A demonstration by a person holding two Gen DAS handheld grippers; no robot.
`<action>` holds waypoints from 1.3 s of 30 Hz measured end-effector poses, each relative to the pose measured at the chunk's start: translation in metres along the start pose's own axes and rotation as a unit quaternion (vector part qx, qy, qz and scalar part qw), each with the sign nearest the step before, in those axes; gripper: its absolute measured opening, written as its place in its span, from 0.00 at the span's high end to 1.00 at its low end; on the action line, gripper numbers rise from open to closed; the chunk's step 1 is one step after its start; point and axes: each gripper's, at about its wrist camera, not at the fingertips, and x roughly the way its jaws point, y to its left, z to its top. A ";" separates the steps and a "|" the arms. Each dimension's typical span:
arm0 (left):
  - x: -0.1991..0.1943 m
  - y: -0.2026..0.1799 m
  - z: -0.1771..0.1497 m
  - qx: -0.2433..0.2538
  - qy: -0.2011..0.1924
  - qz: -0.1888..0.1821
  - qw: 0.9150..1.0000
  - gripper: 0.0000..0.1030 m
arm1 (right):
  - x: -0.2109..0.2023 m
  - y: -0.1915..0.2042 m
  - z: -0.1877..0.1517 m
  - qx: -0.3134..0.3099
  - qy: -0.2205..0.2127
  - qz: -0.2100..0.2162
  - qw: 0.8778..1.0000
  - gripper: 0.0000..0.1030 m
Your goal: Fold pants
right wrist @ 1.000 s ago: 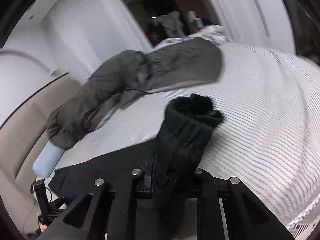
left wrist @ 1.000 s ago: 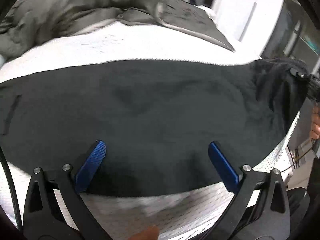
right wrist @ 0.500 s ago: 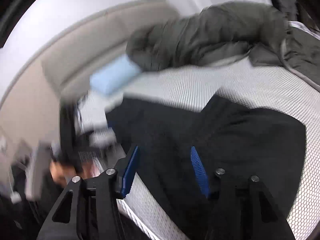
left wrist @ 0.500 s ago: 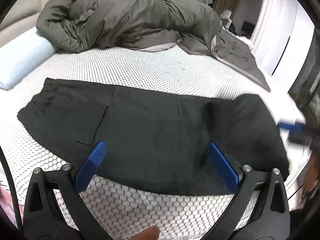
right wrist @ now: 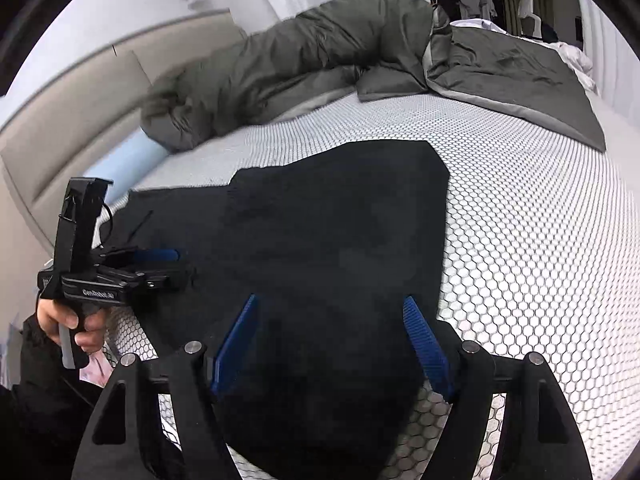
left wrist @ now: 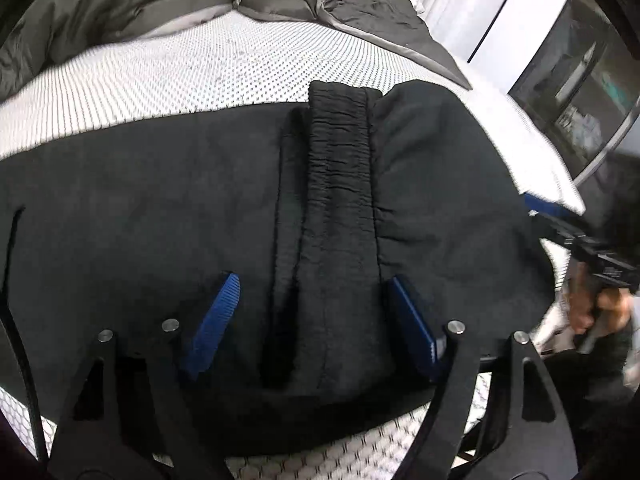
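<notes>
Left hand-held gripper [left wrist: 312,312] wide over pants [left wrist: 160,208] waistband [left wrist: 340,152] — right hand-held gripper [right wrist: 332,340] wide, waistband unseen.

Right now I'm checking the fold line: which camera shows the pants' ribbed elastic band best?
The left wrist view: the ribbed band runs between the open left gripper fingers. In the right wrist view the pants look uniformly dark; no band is discernible.

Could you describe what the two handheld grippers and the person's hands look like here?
Both grippers, left and right, have black triangular-cutout frames with silver bolts and ribbed blue finger pads. Seen from the right camera, the left unit bears white lettering too small to read, a thin black cable, and a pistol grip held by a bare hand below a dark sleeve.
</notes>
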 end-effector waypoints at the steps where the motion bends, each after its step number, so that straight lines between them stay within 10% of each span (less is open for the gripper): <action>1: -0.003 0.006 -0.001 -0.012 0.000 -0.015 1.000 0.27 | 0.003 -0.008 -0.001 0.011 0.001 0.006 1.000 0.26; 10: 0.004 0.023 0.001 -0.073 0.019 -0.121 0.990 0.29 | 0.018 -0.058 -0.016 0.098 0.030 0.073 0.992 0.26; 15: 0.019 0.025 0.011 -0.091 0.001 -0.090 0.992 0.75 | 0.013 -0.047 -0.018 0.078 0.030 0.068 0.994 0.26; 24: -0.028 0.022 0.009 -0.081 -0.109 -0.087 0.987 0.92 | 0.023 -0.043 -0.004 0.084 0.017 0.053 0.995 0.26; 31: -0.045 0.065 -0.010 -0.099 -0.088 0.043 0.990 0.88 | 0.038 -0.030 0.010 0.060 0.011 0.042 0.997 0.26; 35: -0.043 0.079 -0.013 -0.124 -0.076 0.034 0.989 0.76 | 0.043 -0.032 0.003 0.055 0.032 0.030 0.998 0.26; 39: -0.067 0.071 -0.011 -0.122 -0.130 0.054 0.982 0.40 | 0.030 -0.041 -0.006 0.076 0.046 0.061 0.994 0.26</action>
